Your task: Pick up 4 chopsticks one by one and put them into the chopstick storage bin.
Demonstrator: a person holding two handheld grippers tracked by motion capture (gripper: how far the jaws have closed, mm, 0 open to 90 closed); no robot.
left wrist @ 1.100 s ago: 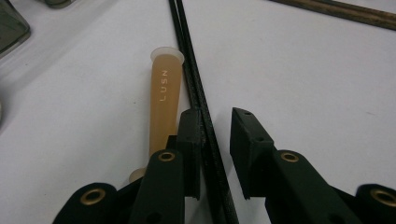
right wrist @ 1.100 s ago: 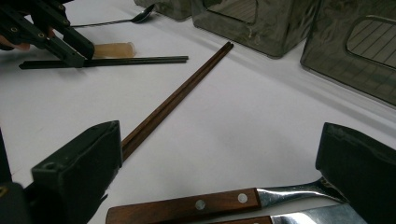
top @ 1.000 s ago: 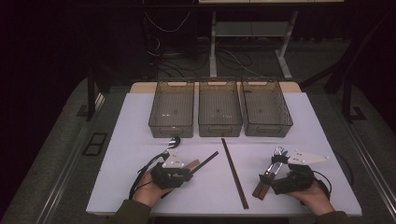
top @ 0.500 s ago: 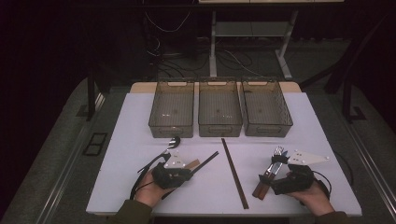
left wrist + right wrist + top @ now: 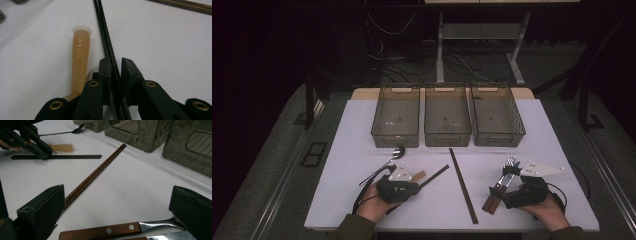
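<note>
The left claw [image 5: 115, 68] is sitting around a pair of thin black chopsticks [image 5: 106, 37] lying on the white tabletop [image 5: 362, 130]. Its jaws are nearly together with the sticks between them; the left jaw is touching them, and a sliver of gap is showing on the right side, so whether it's really clamping is hard to call. The near ends of the sticks are getting cut off at the bottom of the left gripper view.

Just beside the black pair, a translucent amber plastic handle [image 5: 79, 62] is lying flat. Its lower end is hiding under the claw, so what it belongs to can't be made out.

The right claw [image 5: 117, 217] is standing wide apart over two wooden-handled, riveted pieces of steel cutlery [image 5: 120, 230] resting on the tabletop. In the high view one is looking like a fork, while the other is mostly cut off.

Count: two pairs of chopsticks, the black one and a long dark brown wooden one [image 5: 462, 183] lying between the two hands, plus one steel spoon [image 5: 387, 162] near the left bin.

Three smoky see-through plastic bins [image 5: 447, 120] are sitting side by side at the far edge. All three are looking empty.
</note>
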